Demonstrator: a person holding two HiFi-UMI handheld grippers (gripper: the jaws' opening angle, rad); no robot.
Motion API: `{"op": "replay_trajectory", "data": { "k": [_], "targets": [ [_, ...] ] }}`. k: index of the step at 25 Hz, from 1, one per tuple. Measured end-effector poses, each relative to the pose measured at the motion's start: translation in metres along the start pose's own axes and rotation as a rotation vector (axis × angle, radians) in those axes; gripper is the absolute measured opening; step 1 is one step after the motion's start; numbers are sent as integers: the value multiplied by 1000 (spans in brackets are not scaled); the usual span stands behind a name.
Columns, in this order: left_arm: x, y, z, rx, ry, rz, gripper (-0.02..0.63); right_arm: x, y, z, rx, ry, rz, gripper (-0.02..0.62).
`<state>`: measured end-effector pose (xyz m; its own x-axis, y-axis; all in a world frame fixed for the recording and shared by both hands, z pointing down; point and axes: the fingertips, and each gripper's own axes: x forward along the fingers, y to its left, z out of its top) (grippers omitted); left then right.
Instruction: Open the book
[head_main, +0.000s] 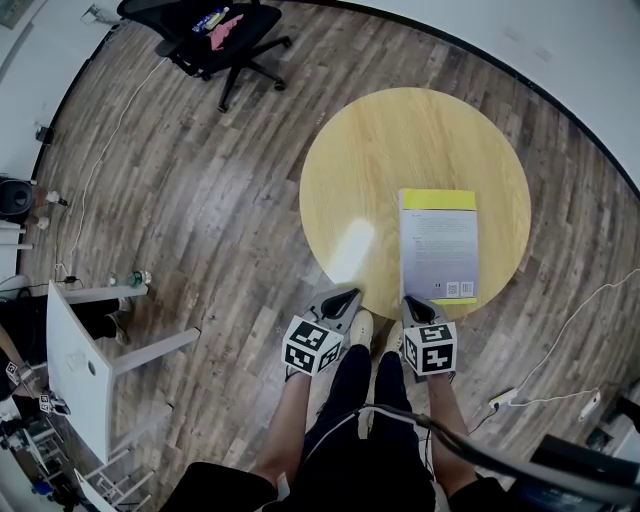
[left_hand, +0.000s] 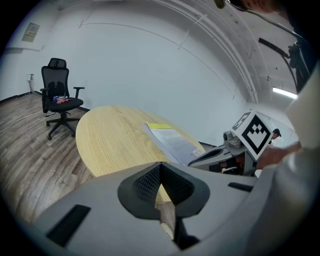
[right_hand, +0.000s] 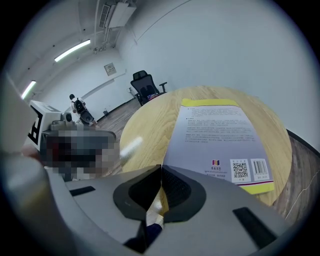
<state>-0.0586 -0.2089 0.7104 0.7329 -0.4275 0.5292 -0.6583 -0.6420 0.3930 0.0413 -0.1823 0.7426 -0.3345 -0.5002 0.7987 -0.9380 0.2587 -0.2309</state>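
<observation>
A closed book (head_main: 438, 245) lies back cover up on the right half of a round yellow wooden table (head_main: 400, 140). Its cover is pale with yellow bands at both ends and a barcode near me. My right gripper (head_main: 413, 303) is shut, with its tips at the book's near left corner; I cannot tell if they touch it. In the right gripper view the book (right_hand: 220, 142) lies just beyond the shut jaws (right_hand: 161, 167), which hold nothing. My left gripper (head_main: 347, 297) hovers at the table's near edge, left of the book, also shut and empty (left_hand: 160, 165).
A black office chair (head_main: 215, 35) stands far back left on the wood floor. A white desk (head_main: 75, 360) is at the left. Cables and a power strip (head_main: 505, 400) lie on the floor to the right. My legs are under the grippers.
</observation>
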Motion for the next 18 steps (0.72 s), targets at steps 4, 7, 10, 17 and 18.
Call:
{"op": "replay_trajectory", "data": {
  "k": [4,7,10,17,18],
  "targets": [
    [0,0,-1,-1,3,1,0,0,0,0,18,-10,0,12],
    [0,0,0,2,5,1,0,-1,0,-1,23,-10,3,11],
    [1,-2,3,8,3,3,0,-3,-1,1,17,-7,2,11],
    [2,-6,20,35,-7,-1,0,-13,-3,9,22,-24,-4,11],
    [2,-7,24,41,-10,1,0,-16,-4,10,26,-29,-5,11]
  ]
}}
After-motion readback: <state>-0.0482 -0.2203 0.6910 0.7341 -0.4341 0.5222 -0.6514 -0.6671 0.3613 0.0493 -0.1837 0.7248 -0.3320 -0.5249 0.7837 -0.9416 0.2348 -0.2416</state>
